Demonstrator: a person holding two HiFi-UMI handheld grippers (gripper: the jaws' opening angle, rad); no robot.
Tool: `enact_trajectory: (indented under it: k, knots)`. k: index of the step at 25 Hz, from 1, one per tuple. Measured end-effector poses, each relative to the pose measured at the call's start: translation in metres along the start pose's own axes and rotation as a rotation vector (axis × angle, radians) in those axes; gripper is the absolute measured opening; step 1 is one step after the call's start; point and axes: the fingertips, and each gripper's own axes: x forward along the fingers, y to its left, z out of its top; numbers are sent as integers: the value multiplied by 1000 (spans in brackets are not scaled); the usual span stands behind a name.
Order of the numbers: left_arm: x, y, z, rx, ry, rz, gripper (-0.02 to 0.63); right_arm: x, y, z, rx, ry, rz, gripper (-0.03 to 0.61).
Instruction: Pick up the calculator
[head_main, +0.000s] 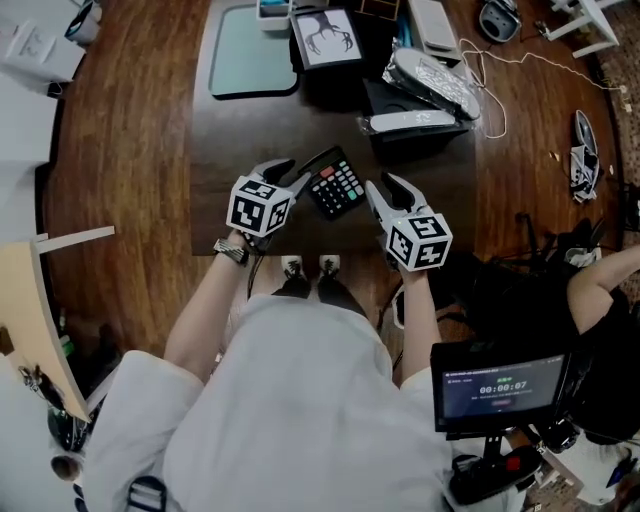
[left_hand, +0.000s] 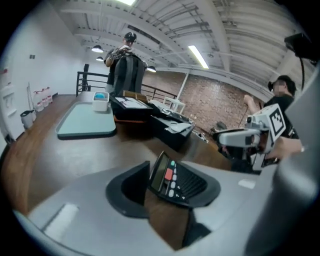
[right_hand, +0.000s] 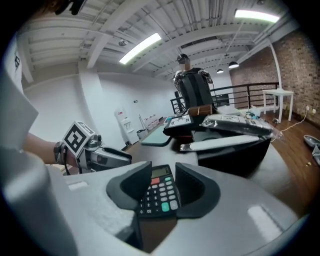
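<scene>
On the dark table (head_main: 255, 140) in the head view, the calculator (head_main: 335, 186) lies between your left gripper (head_main: 290, 176) and right gripper (head_main: 385, 187). Your left gripper view shows jaws spread wide, the calculator slanted in the gap. Your right gripper view shows jaws apart too, the calculator framed between them.

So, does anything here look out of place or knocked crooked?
Nothing spilled or broken. The calculator lies slanted on the dark table, not square to its edge, and a plastic-wrapped grey device sits crooked atop the black box behind it.
</scene>
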Motion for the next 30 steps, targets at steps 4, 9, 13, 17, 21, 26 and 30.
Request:
enact_trajectory:
  k: [4,9,13,17,21,26,30]
  knots:
    - [12,4,-11,-16,35,-23,195,16,-7,-28,125,77,51,171]
    - [34,18,-27,-103,44,-46,198,37,-21,-73,205,203,38,191]
    - [44,23,-36,-122,70,-48,198,48,-32,-106,279,279,33,198]
    - [44,22,-42,-126,97,-58,196,49,-36,-111,371,267,43,198]
    - [43,24,-40,-149,96,-66,195,51,-35,-110,379,277,55,198]
    - [47,22,-43,-157,116,-85,187,56,-29,-116,406,294,61,198]
    - [50,17,-46,-166,130,-105,168,57,-26,-116,422,286,55,198]
